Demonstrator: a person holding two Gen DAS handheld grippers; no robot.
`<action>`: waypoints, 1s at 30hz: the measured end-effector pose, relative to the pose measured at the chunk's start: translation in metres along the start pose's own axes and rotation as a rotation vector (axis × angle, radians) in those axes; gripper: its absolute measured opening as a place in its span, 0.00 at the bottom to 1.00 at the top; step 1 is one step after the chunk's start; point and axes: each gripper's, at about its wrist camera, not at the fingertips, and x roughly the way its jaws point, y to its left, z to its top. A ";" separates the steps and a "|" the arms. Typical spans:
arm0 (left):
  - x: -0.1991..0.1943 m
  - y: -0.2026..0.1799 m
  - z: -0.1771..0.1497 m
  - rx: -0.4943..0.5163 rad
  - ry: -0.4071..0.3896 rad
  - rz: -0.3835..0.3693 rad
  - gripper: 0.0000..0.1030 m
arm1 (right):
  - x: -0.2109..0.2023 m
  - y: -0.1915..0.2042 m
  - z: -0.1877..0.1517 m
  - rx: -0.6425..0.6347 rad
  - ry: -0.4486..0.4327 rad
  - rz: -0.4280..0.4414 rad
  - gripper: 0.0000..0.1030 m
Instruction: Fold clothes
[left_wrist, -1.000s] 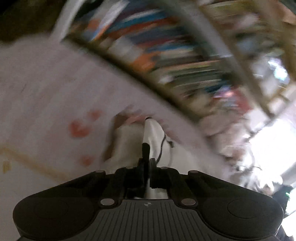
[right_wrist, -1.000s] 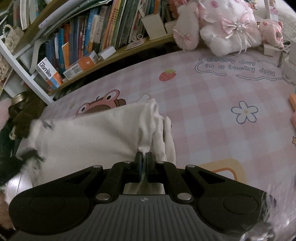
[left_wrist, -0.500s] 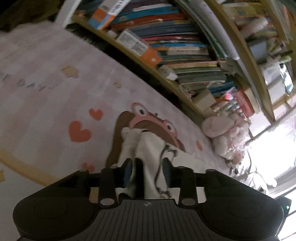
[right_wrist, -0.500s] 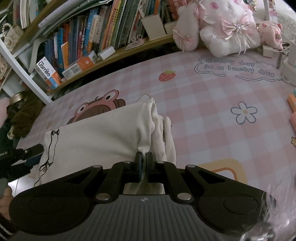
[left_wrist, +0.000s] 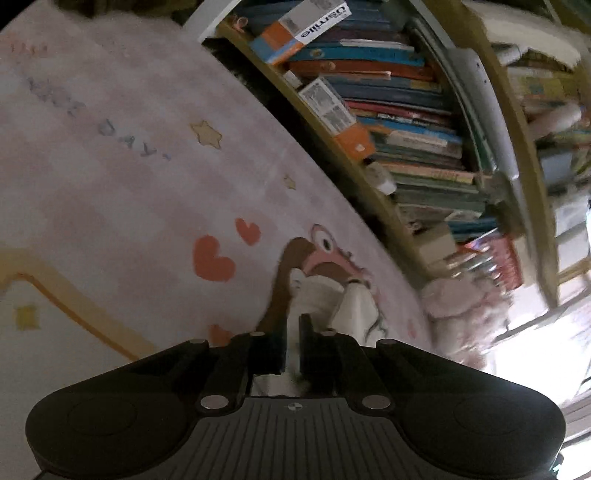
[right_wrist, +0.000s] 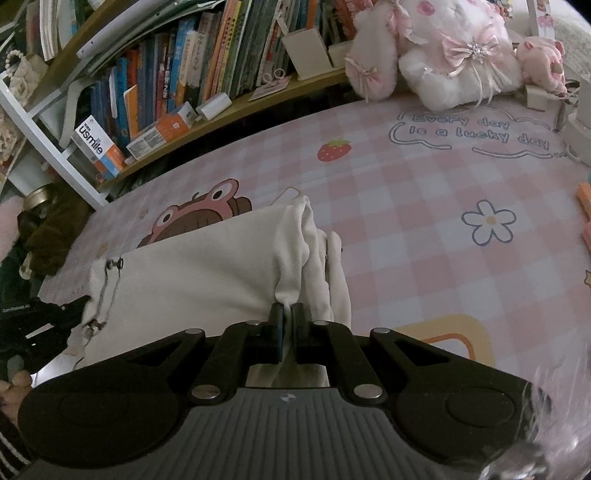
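Note:
A cream garment (right_wrist: 192, 273) with a dark printed line along its left edge lies on the pink checked play mat (right_wrist: 424, 206). My right gripper (right_wrist: 286, 308) is shut on its bunched right end, where folds of cloth stack up. In the left wrist view my left gripper (left_wrist: 293, 321) has its jaws closing, with a pinch of the cream garment (left_wrist: 351, 306) pressed between them just above the mat (left_wrist: 110, 184). The same left gripper (right_wrist: 44, 325) shows as a dark shape at the garment's left corner in the right wrist view.
A low bookshelf (right_wrist: 166, 92) packed with books runs along the mat's far side. Pink and white plush toys (right_wrist: 454, 62) sit at the far right corner. Orange blocks (right_wrist: 585, 195) lie at the right edge. A person's hand (right_wrist: 14, 384) shows at lower left.
My left gripper opened, shifted along the garment's left edge and closed on it again; that corner is now bunched. The right gripper has stayed still, holding the same end.

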 end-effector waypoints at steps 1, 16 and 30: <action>-0.004 0.000 0.000 0.008 -0.009 0.004 0.06 | 0.000 0.000 0.000 0.000 0.000 0.000 0.03; -0.035 -0.032 -0.031 0.210 0.033 0.121 0.75 | -0.024 0.008 0.005 -0.028 -0.051 0.053 0.42; -0.029 -0.047 -0.050 0.338 0.075 0.185 0.79 | -0.045 -0.016 -0.006 0.050 0.024 0.020 0.65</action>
